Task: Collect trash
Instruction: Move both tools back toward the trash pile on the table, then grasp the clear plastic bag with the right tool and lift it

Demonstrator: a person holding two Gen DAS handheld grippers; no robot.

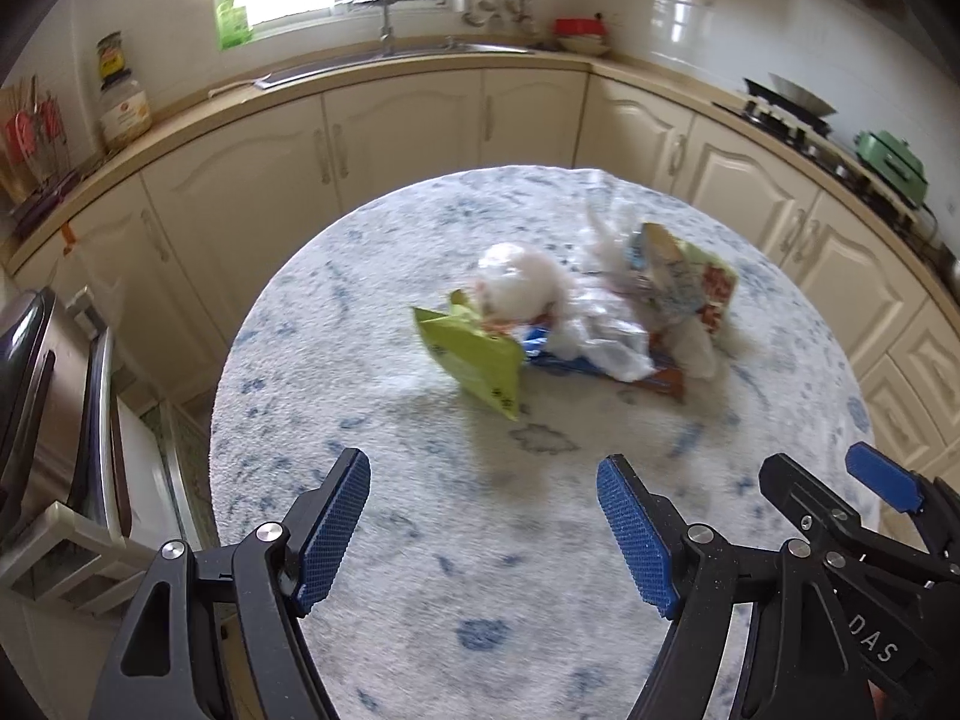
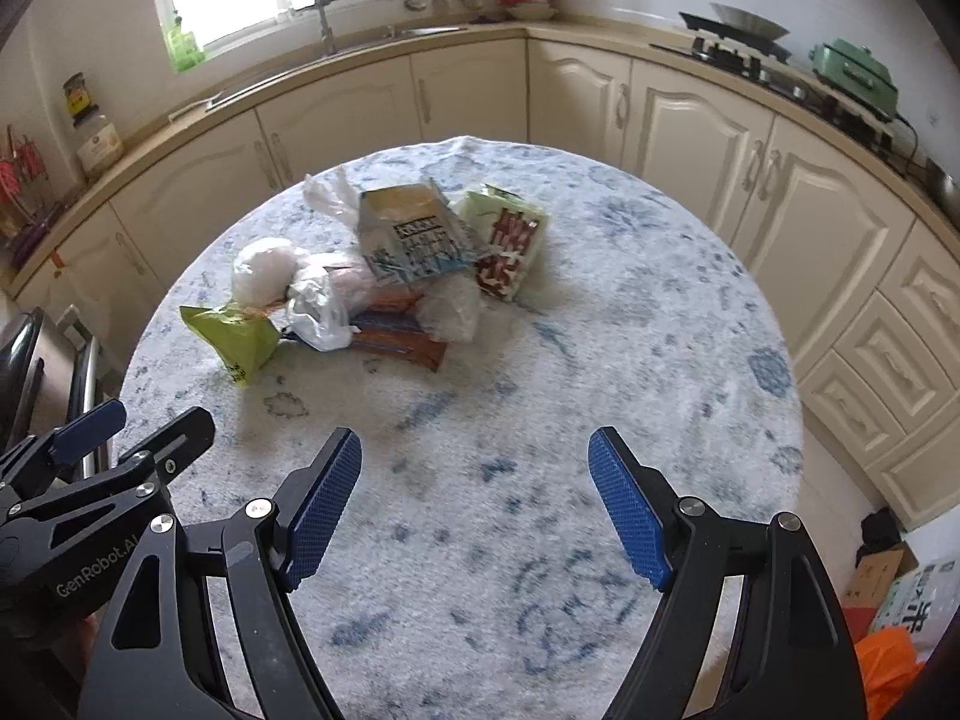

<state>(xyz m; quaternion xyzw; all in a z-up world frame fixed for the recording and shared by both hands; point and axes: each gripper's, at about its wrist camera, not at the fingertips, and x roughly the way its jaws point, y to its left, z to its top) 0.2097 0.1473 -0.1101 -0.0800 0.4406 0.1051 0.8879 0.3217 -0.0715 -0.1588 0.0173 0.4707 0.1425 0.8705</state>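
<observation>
A heap of trash lies on a round table with a white and blue cloth (image 1: 372, 372) (image 2: 630, 324). It holds a lime green packet (image 1: 477, 354) (image 2: 234, 336), crumpled white plastic bags (image 1: 600, 330) (image 2: 318, 306), a torn carton (image 1: 678, 276) (image 2: 414, 234), a green and red packet (image 2: 510, 240) and an orange and blue wrapper (image 2: 402, 342). My left gripper (image 1: 483, 516) is open and empty, short of the heap. My right gripper (image 2: 474, 498) is open and empty, near the table's front; it also shows at the right of the left wrist view (image 1: 840, 504).
Cream kitchen cabinets (image 1: 390, 132) curve round behind the table, with a sink (image 1: 384, 60) under a window and a stove (image 2: 738, 48) at the right. A steel appliance (image 1: 54, 408) stands at the left. Boxes and an orange bag (image 2: 888, 660) lie on the floor at the right.
</observation>
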